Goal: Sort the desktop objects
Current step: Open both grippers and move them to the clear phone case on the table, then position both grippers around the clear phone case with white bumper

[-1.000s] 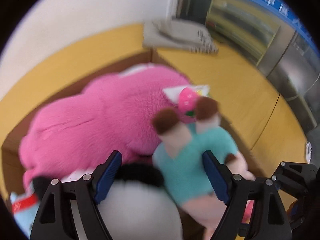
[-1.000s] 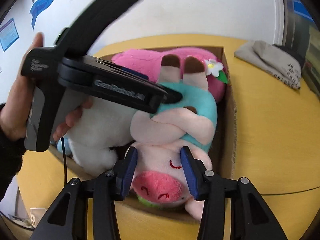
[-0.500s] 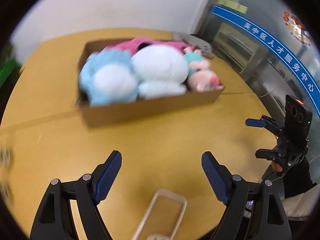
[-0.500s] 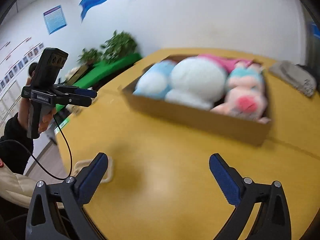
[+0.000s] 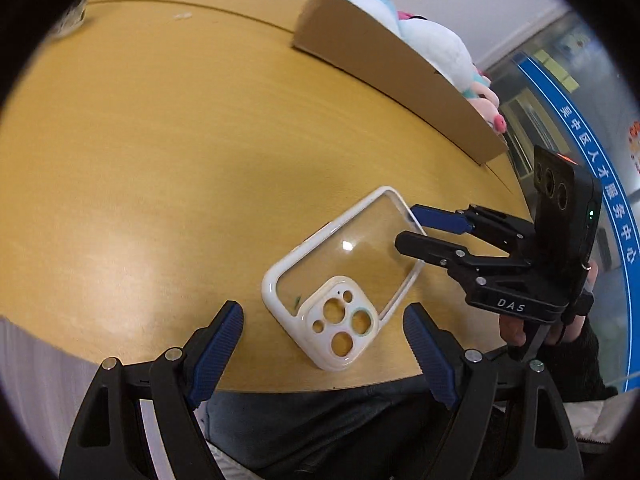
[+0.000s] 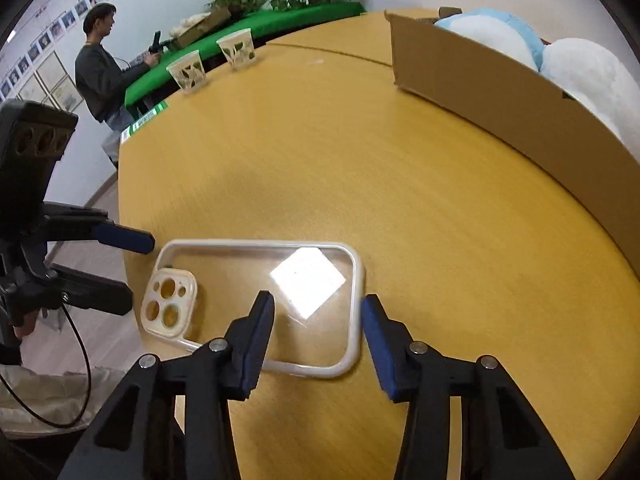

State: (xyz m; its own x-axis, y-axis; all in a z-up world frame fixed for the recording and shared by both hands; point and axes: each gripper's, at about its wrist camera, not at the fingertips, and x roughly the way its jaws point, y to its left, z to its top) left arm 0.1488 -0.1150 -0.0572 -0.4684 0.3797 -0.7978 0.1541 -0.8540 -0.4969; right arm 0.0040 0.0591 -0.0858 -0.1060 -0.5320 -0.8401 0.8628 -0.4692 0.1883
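Note:
A clear phone case with a white rim (image 5: 344, 276) lies flat on the yellow table near its front edge; it also shows in the right wrist view (image 6: 256, 300). My left gripper (image 5: 322, 338) is open at the case's camera-cutout end, apart from it. My right gripper (image 6: 318, 324) is open and its jaws straddle the case's other end, one finger over the clear back, one just outside the rim. The right gripper shows in the left wrist view (image 5: 416, 228), the left gripper in the right wrist view (image 6: 132, 264).
A cardboard box (image 5: 400, 76) full of plush toys (image 6: 580, 68) stands at the back right of the table (image 6: 360, 152). Two paper cups (image 6: 188, 70) stand at the far left edge. A person (image 6: 100, 76) stands beyond the table, by a green surface with plants.
Both grippers have left the plush toys in the box and pulled back to the table's front edge. They now sit low at the two ends of the phone case.

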